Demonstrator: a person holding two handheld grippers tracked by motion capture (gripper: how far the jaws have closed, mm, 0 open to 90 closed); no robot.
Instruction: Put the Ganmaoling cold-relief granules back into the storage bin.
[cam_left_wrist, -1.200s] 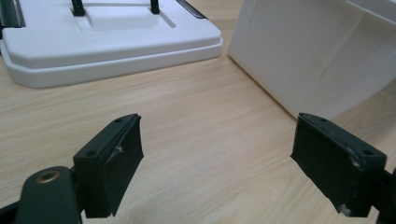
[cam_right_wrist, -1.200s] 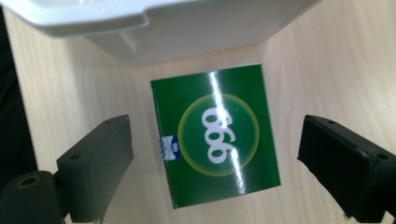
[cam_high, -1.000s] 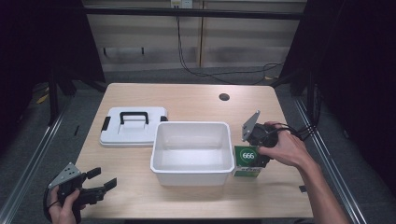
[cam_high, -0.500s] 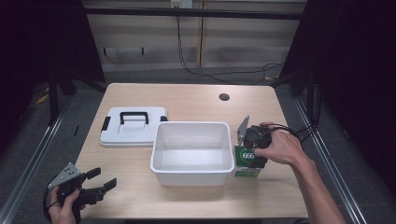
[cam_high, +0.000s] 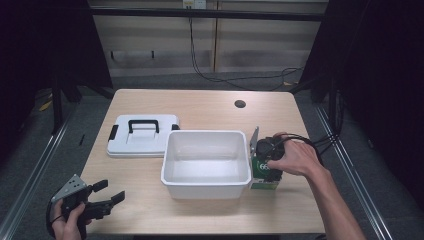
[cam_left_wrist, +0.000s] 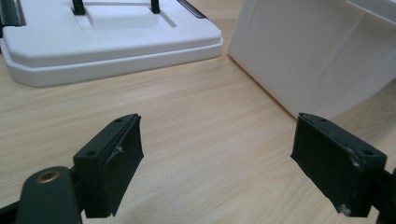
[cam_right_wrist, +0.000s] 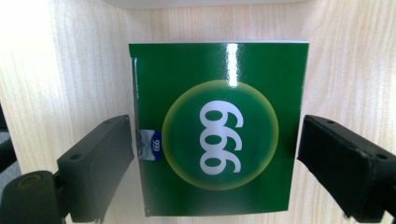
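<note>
I take the white bin (cam_high: 206, 162) as my reference; it sits open-topped near the middle of the wooden tabletop (cam_high: 200, 107), and I see nothing inside it in the high view. Next in size is the white lid (cam_high: 142, 135) with its black handle, lying flat on the tabletop just beside the bin's far left corner; in the left gripper view its edge sits close to the bin's wall with a strip of bare wood between them. On the bin's right side stands the green box (cam_high: 263, 176), marked with the white numerals 999 inside a pale yellow-green circle; it rests on the tabletop just beside the bin's right wall, and I cannot tell whether the two touch. My right hand-held gripper (cam_high: 267, 161) is positioned directly over this box, with the person's hand wrapped around its body. In the right gripper view the jaws of the right hand-held gripper are spread, one on each side of the green box (cam_right_wrist: 218, 128); the left jaw is at the box's edge and the right jaw stands close to the opposite edge, and neither is pressing the box in. My left hand-held gripper (cam_high: 102, 199) is held low off the bin's near left corner, well apart from it, at the tabletop's near edge. Its jaws are spread wide over bare wood, gripping nothing.
</note>
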